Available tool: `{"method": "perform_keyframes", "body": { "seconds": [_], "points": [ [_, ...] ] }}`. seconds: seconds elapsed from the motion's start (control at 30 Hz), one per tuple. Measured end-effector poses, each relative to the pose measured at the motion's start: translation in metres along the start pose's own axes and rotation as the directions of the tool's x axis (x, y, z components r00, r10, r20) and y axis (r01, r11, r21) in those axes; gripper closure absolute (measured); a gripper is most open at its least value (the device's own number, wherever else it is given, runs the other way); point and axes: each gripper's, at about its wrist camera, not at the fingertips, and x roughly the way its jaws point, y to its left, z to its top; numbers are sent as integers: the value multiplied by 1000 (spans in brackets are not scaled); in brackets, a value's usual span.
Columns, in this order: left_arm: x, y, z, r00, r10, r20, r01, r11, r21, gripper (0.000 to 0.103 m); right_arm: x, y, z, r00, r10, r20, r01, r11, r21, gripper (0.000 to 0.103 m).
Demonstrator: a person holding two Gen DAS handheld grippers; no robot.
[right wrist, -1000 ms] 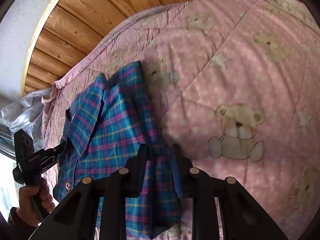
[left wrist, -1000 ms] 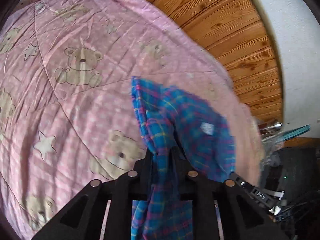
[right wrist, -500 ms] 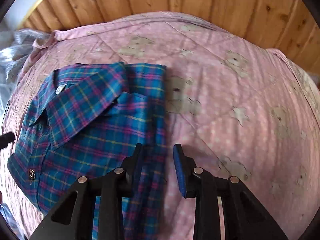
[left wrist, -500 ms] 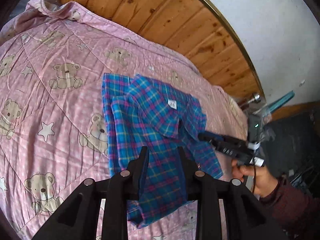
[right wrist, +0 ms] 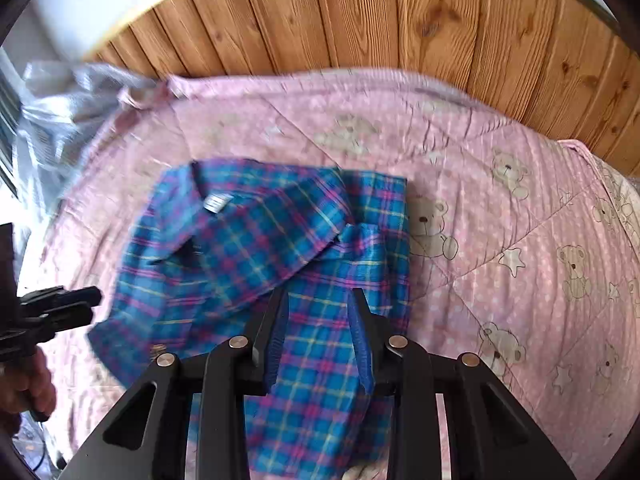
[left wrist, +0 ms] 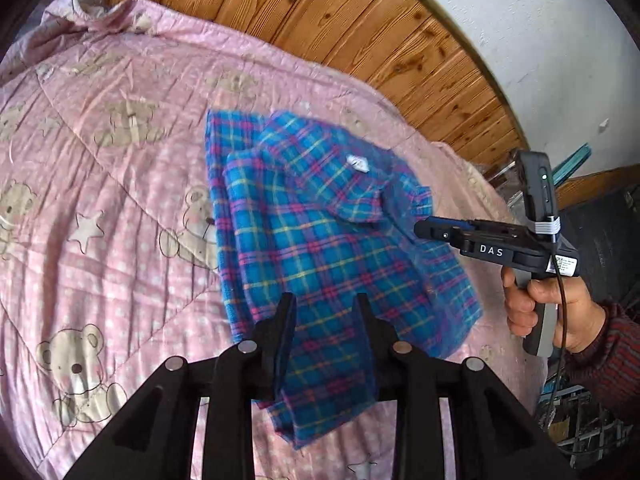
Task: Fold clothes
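Observation:
A blue plaid shirt (left wrist: 320, 224) (right wrist: 256, 248) lies folded on the pink teddy-bear quilt (left wrist: 100, 208) (right wrist: 520, 240), collar up and its white label showing. My left gripper (left wrist: 325, 316) hovers open above the shirt's near edge, and the cloth seen between its fingers lies loose below them. The right gripper (right wrist: 318, 312) is open too, over the shirt's lower middle, gripping nothing. In the left wrist view the right gripper (left wrist: 420, 231) reaches in over the shirt's right side, held by a hand (left wrist: 544, 304). The left gripper (right wrist: 94, 298) shows at the shirt's left edge.
A wood-panelled wall (right wrist: 400, 20) runs behind the bed, with white wall (left wrist: 540, 20) above it. Crumpled clear plastic (right wrist: 52, 120) sits past the quilt's far left corner. Dark furniture and clutter (left wrist: 600, 232) stand beyond the quilt's right edge.
Both grippers were shut on the shirt a second ago. They have let it go, opened and drawn back, and the shirt now lies flat on the quilt.

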Motion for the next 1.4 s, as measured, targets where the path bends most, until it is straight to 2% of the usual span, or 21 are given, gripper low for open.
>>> {"method": "perform_keyframes", "body": {
  "seconds": [0.03,0.1,0.13,0.17,0.2,0.23,0.27,0.33,0.37,0.43,0.53,0.6,0.67,0.77,0.8,0.87,0.97,1.03,1.07,1.27,1.4],
  "points": [
    [-8,-2,-3,999,-33,10,33,999,9,70,-11,0,-6,999,27,40,-27,1000,13,69],
    [-12,-1,-12,997,-70,-13,71,997,14,62,0,0,-33,998,61,8,-61,998,29,69],
    [-4,5,-18,998,-40,-46,40,999,10,62,13,-2,-48,997,74,-22,-74,996,40,69],
    [8,13,-24,996,4,-84,-4,1000,-1,62,34,-6,-63,996,49,-76,-45,998,53,69],
    [14,21,-29,996,24,-88,-26,999,-19,66,54,-15,-80,995,26,-96,-20,998,60,71],
    [16,29,-33,997,27,-69,-30,999,-40,66,60,-20,-88,999,26,-18,-25,997,67,74],
    [15,34,-33,997,37,-66,-41,997,-62,66,68,-22,-88,999,19,-27,-17,996,83,78],
    [11,38,-29,995,62,-80,-70,992,-105,66,78,-21,-82,996,-54,-64,61,991,115,74],
    [6,38,-26,992,90,-85,-100,988,-117,66,80,-16,-79,996,-73,-51,78,990,114,74],
    [-7,33,-21,989,123,-86,-133,983,-128,66,82,-4,-72,993,-115,-21,117,988,102,64],
    [-27,13,-14,981,170,-93,-181,975,-126,61,82,19,-63,989,-147,30,143,984,104,55],
    [-41,-10,-11,980,180,-86,-190,974,-124,55,96,32,-63,988,-146,48,139,983,117,50],
    [-53,-33,-11,982,166,-86,-177,974,-144,40,108,44,-62,989,-135,59,127,984,128,48],
    [-68,-65,-14,989,130,-73,-140,977,-160,30,122,60,-57,989,-143,42,137,983,126,46],
    [-69,-76,-16,988,136,-77,-146,978,-146,26,120,63,-61,988,-149,37,143,983,118,46],
    [-72,-95,-20,983,164,-86,-173,979,-108,25,114,76,-65,987,-156,44,152,984,98,46],
    [-76,-116,-30,958,272,-89,-276,960,-41,23,112,92,-65,987,-146,62,140,985,99,46],
    [-75,-127,-35,934,346,-89,-348,938,0,15,114,101,-62,987,-147,70,138,984,117,46],
    [-73,-131,-37,928,364,-82,-364,931,20,13,106,106,-62,986,-151,73,141,982,127,46],
    [-76,-151,-48,951,305,-51,-301,950,84,13,98,147,-58,977,-187,104,171,975,143,48],
    [-89,-159,-52,957,289,-22,-286,953,98,13,90,166,-55,974,-196,111,178,972,155,50]
  ]
}}
